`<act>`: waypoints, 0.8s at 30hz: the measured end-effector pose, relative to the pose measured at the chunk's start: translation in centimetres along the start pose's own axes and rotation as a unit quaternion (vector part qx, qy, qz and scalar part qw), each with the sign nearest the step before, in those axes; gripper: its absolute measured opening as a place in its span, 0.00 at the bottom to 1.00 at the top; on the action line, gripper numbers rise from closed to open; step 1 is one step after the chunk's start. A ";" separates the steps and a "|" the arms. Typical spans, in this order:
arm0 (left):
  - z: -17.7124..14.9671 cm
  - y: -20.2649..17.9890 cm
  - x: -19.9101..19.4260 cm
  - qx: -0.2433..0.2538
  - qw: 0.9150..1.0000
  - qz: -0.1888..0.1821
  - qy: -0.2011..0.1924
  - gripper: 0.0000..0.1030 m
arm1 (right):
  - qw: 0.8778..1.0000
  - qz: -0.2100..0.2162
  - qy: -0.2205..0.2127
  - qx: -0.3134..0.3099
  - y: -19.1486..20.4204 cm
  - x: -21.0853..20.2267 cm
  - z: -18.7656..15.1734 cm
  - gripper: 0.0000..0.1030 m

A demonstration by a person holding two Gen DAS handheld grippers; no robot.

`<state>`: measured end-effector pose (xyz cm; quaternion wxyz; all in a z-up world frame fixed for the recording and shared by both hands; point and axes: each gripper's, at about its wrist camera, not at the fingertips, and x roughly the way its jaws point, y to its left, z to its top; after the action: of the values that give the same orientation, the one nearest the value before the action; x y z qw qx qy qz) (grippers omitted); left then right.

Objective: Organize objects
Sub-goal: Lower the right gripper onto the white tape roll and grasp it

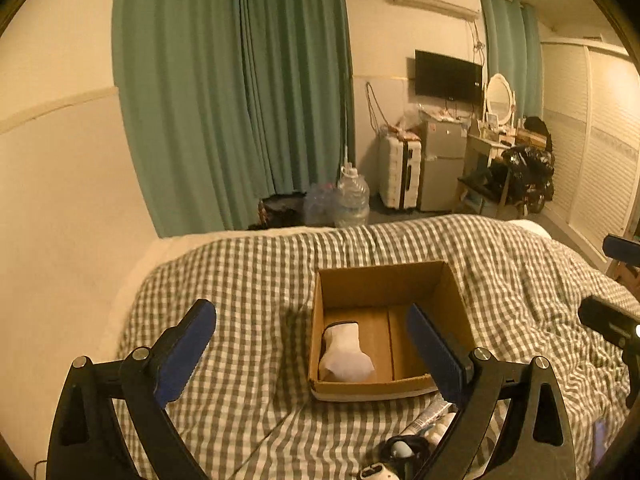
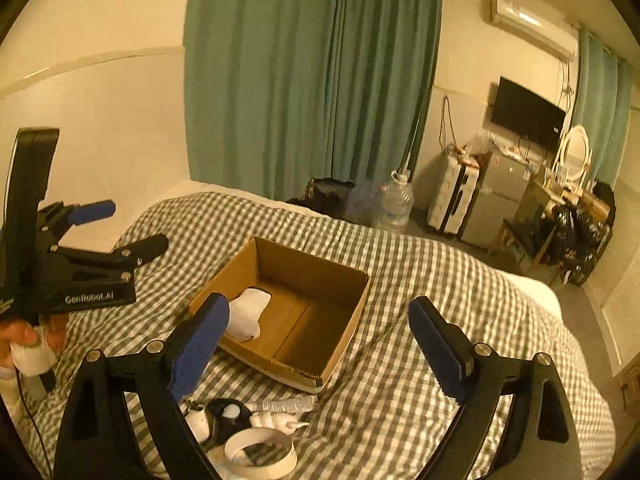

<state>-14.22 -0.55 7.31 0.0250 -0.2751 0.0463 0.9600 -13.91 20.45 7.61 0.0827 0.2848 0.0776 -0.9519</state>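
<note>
1. Both my grippers are up over the bed, jaws spread wide with nothing in them: left gripper [image 1: 312,344], right gripper [image 2: 320,328].
2. The white folded cloth [image 1: 346,354] lies in the cardboard box [image 1: 384,280], at its left side.
3. The box sits on the checked blanket [image 1: 248,280].
4. A tube [image 2: 286,404], a tape roll [image 2: 260,454] and other small bits lie on the blanket near me.

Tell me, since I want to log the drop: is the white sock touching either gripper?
Apart. Both wrist views show the white sock lying in the cardboard box, with the left gripper and right gripper open and empty above the bed.
</note>
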 end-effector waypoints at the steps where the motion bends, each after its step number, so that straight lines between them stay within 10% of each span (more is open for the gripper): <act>1: 0.0 0.1 -0.7 -0.002 1.000 -0.004 -0.002 0.96 | 1.000 -0.001 -0.004 -0.007 0.3 -1.0 0.0 0.91; 13: -4.8 -2.2 -4.2 0.022 0.999 0.002 0.029 0.96 | 0.999 0.019 0.019 -0.047 2.0 -5.2 -3.8 0.94; 24: -14.2 -4.4 2.2 0.017 0.989 -0.030 0.142 0.96 | 0.986 0.053 0.136 -0.079 3.6 2.2 -12.5 0.94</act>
<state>-8.29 2.44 -6.22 0.0522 -0.4094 0.0575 0.9091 -8.38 19.12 -4.33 0.1437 0.4076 0.1475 -0.8896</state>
